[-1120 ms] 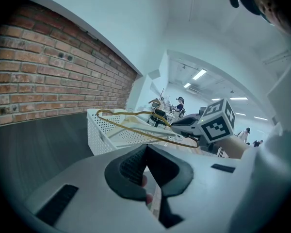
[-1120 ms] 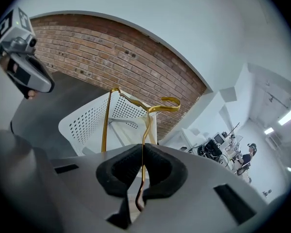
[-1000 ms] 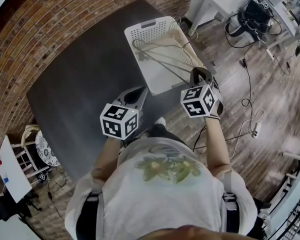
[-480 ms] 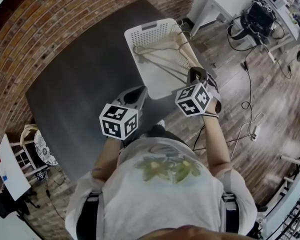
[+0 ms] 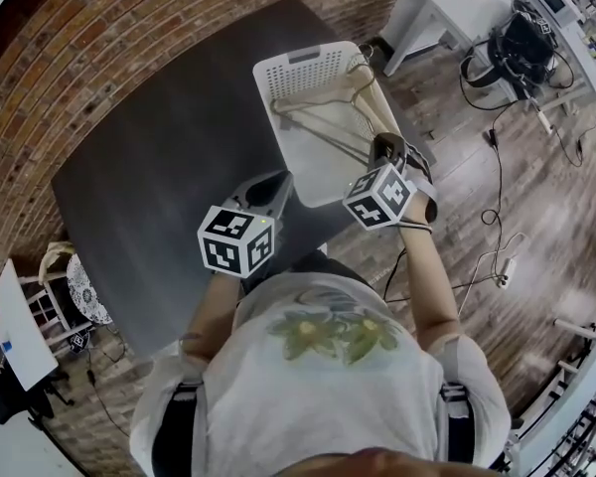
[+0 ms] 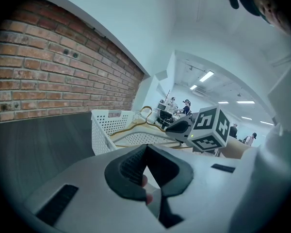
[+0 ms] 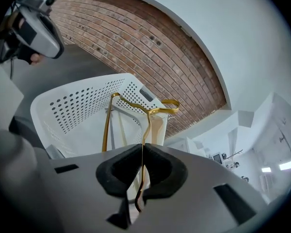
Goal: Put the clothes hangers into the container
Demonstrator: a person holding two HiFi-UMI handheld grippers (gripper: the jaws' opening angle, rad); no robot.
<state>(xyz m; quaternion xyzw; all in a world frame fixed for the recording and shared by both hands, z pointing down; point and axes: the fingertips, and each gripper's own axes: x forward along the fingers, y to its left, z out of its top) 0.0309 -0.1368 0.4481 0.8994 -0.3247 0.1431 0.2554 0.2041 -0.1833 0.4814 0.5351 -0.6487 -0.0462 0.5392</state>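
Note:
A white perforated basket (image 5: 300, 74) stands at the dark table's right edge. A gold wire hanger (image 5: 330, 95) leans inside it, hook up near the far right rim. My right gripper (image 5: 387, 147) is at the basket's near right corner, shut on the hanger's wire (image 7: 146, 125), which runs up between the pads (image 7: 123, 169) toward the basket (image 7: 72, 106). My left gripper (image 5: 276, 181) hovers over the table just left of the basket, shut with nothing in it (image 6: 146, 150). From the left gripper view the basket (image 6: 109, 127) and hanger (image 6: 140, 114) lie ahead.
The dark table (image 5: 169, 167) stretches left of the basket, against a brick wall (image 5: 70, 58). To the right are a wooden floor with cables (image 5: 497, 207) and a white desk (image 5: 447, 8). People stand far off in the room (image 6: 186, 106).
My right gripper has shifted slightly left and toward the basket, and the hanger has swung with it inside the basket. The left gripper has stayed put.

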